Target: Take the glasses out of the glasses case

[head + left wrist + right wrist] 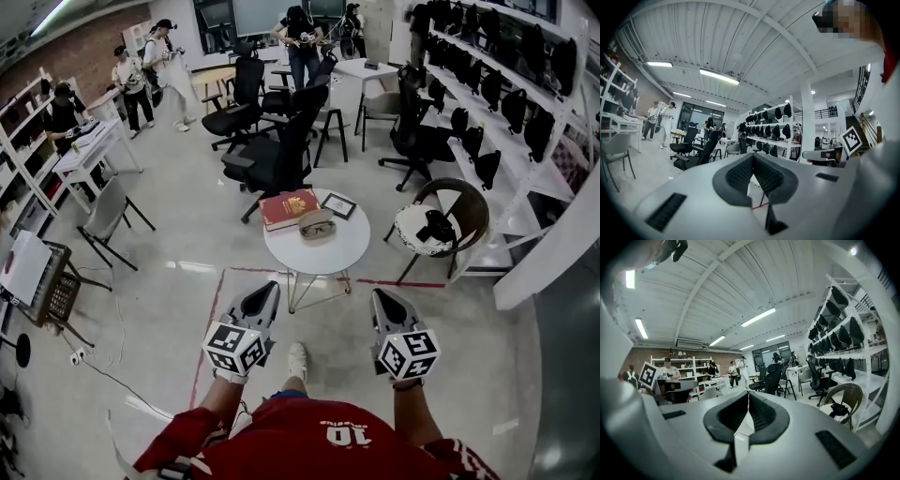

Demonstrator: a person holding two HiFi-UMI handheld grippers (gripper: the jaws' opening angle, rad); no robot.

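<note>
A small tan glasses case (pixel 317 225) lies on the round white table (pixel 323 255) in the head view; at this distance I cannot tell whether it is open or whether the glasses are inside. My left gripper (pixel 270 290) and my right gripper (pixel 379 298) hover side by side well short of the table, above the floor, both pointing towards it. Each one's jaws are closed together with nothing between them, as the left gripper (pixel 752 157) and right gripper (pixel 748 396) views show. Neither gripper view shows the case.
A red book (pixel 289 207) and a small framed picture (pixel 338 205) lie beside the case. A wicker chair (pixel 448 223) holding a black object stands right of the table, black office chairs (pixel 277 159) behind it, a grey chair (pixel 106 214) left. Red tape (pixel 208 323) marks the floor. People stand far back.
</note>
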